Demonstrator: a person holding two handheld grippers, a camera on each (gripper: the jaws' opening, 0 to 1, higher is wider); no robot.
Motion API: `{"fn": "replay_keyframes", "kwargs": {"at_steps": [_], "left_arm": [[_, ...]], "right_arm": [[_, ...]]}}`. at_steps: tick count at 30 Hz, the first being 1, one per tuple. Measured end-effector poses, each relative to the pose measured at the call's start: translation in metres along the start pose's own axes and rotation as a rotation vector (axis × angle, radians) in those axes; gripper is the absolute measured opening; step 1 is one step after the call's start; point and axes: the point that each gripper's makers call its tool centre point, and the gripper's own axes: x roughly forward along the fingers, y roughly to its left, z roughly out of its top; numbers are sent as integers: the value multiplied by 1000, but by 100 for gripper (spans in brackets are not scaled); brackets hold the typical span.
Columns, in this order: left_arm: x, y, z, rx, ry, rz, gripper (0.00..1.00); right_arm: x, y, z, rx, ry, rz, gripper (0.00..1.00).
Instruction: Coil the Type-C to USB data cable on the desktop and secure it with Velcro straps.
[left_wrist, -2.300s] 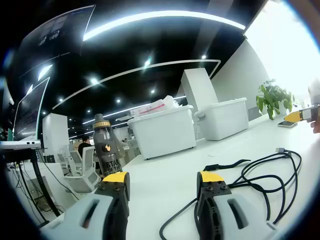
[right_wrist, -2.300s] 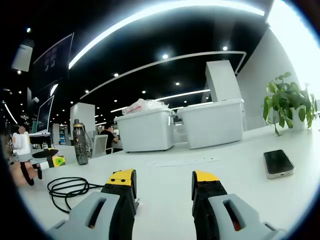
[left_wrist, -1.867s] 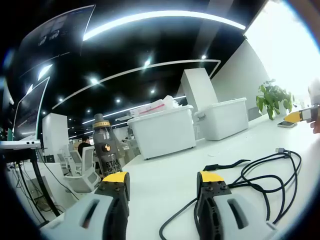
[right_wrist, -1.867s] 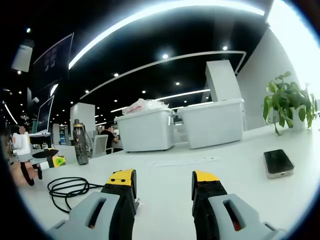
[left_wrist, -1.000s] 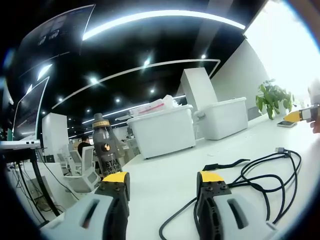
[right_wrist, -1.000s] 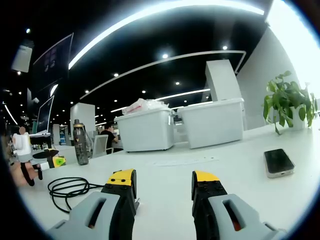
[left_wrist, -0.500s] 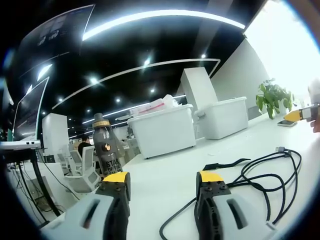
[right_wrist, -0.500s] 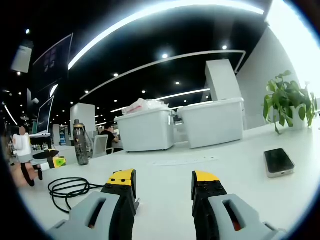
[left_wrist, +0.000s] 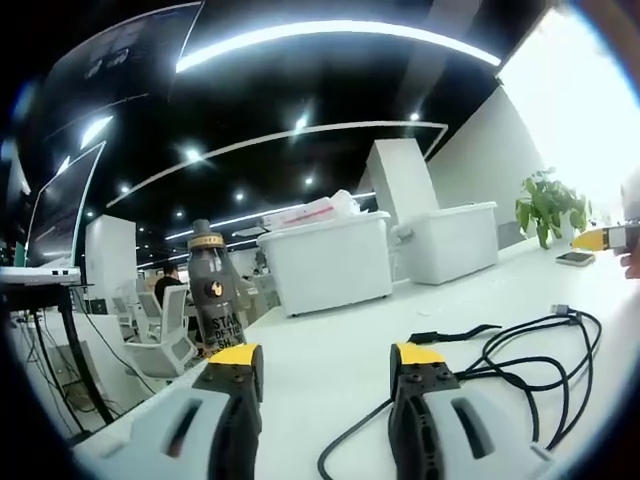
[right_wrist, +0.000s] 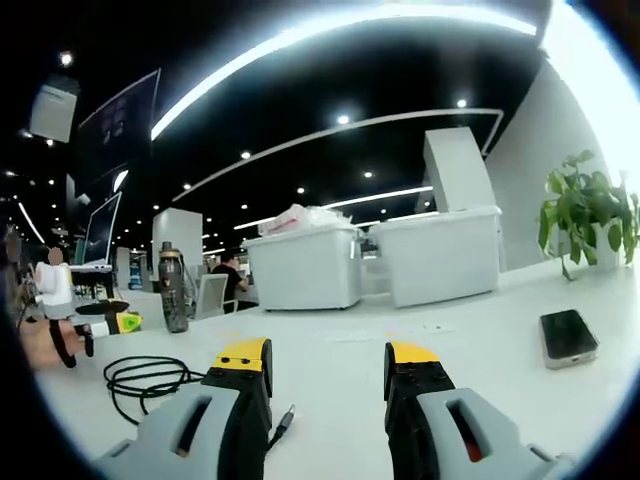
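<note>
Left gripper view: left gripper (left_wrist: 325, 365) low over white tabletop (left_wrist: 330, 335), yellow-tipped jaws wide apart, nothing between them. Black cable (left_wrist: 520, 355) lying in loose loops on tabletop at right of right jaw, one strand running down past that jaw toward bottom edge. Silver plug (left_wrist: 560, 311) at far end of loops, resting on tabletop. Black strap (left_wrist: 450, 332) flat on tabletop, just behind loops, near them; touching or not, cannot tell. Dark bottle (left_wrist: 210, 290) upright at far left edge of tabletop, behind left jaw. Two white bins (left_wrist: 330, 262) side by side at back of tabletop. Plant (left_wrist: 548, 205) at far right, phone (left_wrist: 575, 258) flat on tabletop before it. Right gripper (left_wrist: 605, 238) entering at right edge, yellow tip visible, well apart from cable.

Right gripper view: right gripper (right_wrist: 327, 362) also low over tabletop (right_wrist: 450, 340), jaws wide apart, holding nothing. Cable (right_wrist: 145, 378) in loose loops at left, beyond left jaw, one plug (right_wrist: 284, 419) lying just beside inner side of that jaw. Left gripper (right_wrist: 105, 325) at left edge, held in hand (right_wrist: 45, 345), behind loops. Bottle (right_wrist: 174, 287) upright further back at left. Bins (right_wrist: 370, 260) at centre back. Plant (right_wrist: 590, 215) at right, phone (right_wrist: 568, 335) flat on tabletop near it, well apart from cable.
</note>
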Motion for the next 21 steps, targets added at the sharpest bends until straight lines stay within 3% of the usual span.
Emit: {"fn": "replay_keyframes", "kwargs": {"at_steps": [4,7,10,13,18,21], "left_arm": [[2,-3,-2,0,-4,-12,52],[5,-4,0,7,-19,-20,52],[10,5,9,37,-76,-2,52],[16,9,11,85,-106,-10,52],[22,9,5,252,-98,-29,53],[20,10,9,185,-109,-29,52]], "right_arm": [[2,25,13,-10,-50,120,43],[6,49,12,74,-10,233,35],[11,76,-6,107,112,347,33],[14,112,-37,94,278,468,33],[26,165,-72,-19,394,579,32],[39,179,-84,-24,437,580,32]]}}
